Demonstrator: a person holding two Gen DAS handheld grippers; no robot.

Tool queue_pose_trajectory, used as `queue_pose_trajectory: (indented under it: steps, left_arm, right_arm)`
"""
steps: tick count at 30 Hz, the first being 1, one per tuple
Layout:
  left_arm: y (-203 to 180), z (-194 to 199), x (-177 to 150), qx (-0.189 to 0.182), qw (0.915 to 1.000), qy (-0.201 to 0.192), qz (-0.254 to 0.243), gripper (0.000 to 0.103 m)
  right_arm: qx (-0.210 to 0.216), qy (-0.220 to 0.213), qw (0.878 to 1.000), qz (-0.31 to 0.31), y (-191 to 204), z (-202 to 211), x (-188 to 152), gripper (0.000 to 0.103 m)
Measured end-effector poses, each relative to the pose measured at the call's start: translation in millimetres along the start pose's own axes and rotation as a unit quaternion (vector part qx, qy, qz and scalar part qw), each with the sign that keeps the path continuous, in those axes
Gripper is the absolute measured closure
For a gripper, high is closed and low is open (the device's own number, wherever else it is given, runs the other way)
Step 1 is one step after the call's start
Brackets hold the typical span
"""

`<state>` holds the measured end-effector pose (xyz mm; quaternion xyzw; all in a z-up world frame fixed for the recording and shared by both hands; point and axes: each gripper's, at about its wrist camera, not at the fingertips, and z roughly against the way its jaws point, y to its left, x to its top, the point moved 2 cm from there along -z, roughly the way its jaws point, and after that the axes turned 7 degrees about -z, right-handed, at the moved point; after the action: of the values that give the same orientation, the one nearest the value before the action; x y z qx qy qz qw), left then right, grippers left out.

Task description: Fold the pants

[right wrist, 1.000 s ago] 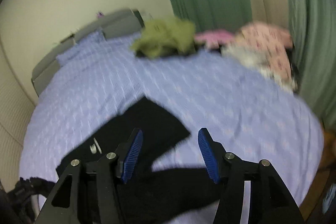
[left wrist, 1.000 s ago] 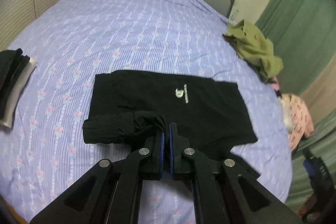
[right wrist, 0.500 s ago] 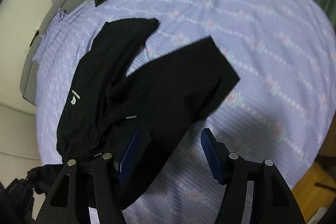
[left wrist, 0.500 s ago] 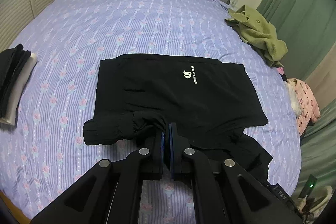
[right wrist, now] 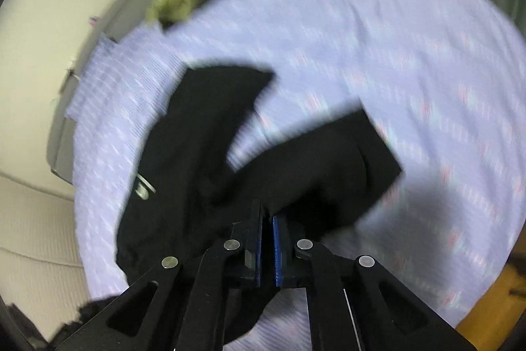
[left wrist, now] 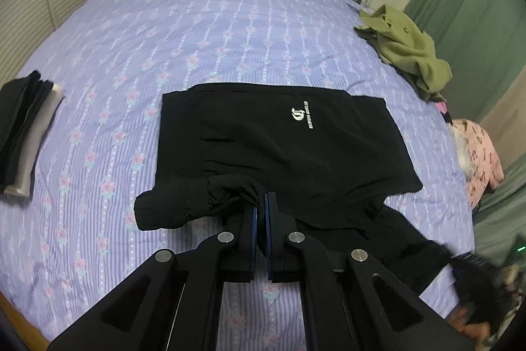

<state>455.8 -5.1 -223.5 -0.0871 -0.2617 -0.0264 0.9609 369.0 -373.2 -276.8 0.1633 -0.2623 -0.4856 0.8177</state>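
Black pants [left wrist: 282, 147] spread across the bed [left wrist: 203, 32] toward its near edge, logo side up, one bunched end pinched in the left gripper [left wrist: 260, 206], clamped as before. Right gripper [right wrist: 267, 229], spread wide over the loose leg half a second ago, now drawn together on black cloth at that leg's near end, view blurred by motion. Probably both ends secured, ready for lifting and carrying one leg over the other.
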Motion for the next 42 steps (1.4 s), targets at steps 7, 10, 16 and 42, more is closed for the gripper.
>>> queue_pose_trajectory:
  steps: [7,10,16,42]
  left_arm:
    - [11,1,28,-0.007,0.9987,-0.024,0.044,0.097]
    - [16,-16,52,-0.023,0.9975,-0.031,0.059,0.097]
    - [42,-88,106,-0.016,0.9964,-0.021,0.080,0.097]
    - [-117,-175,132,-0.251,0.8939,0.086,-0.361,0.035]
  right_arm:
    - [0.063,-0.132,0.986,0.085,106,41,60,0.100]
    - [0.083,-0.161,0.977,0.113,152,26,83,0.100]
    - [0.094,-0.145,0.969,0.175,228,-56,109,0.100]
    - [-0.002,0.006,0.954,0.299,105,-125,100,0.051]
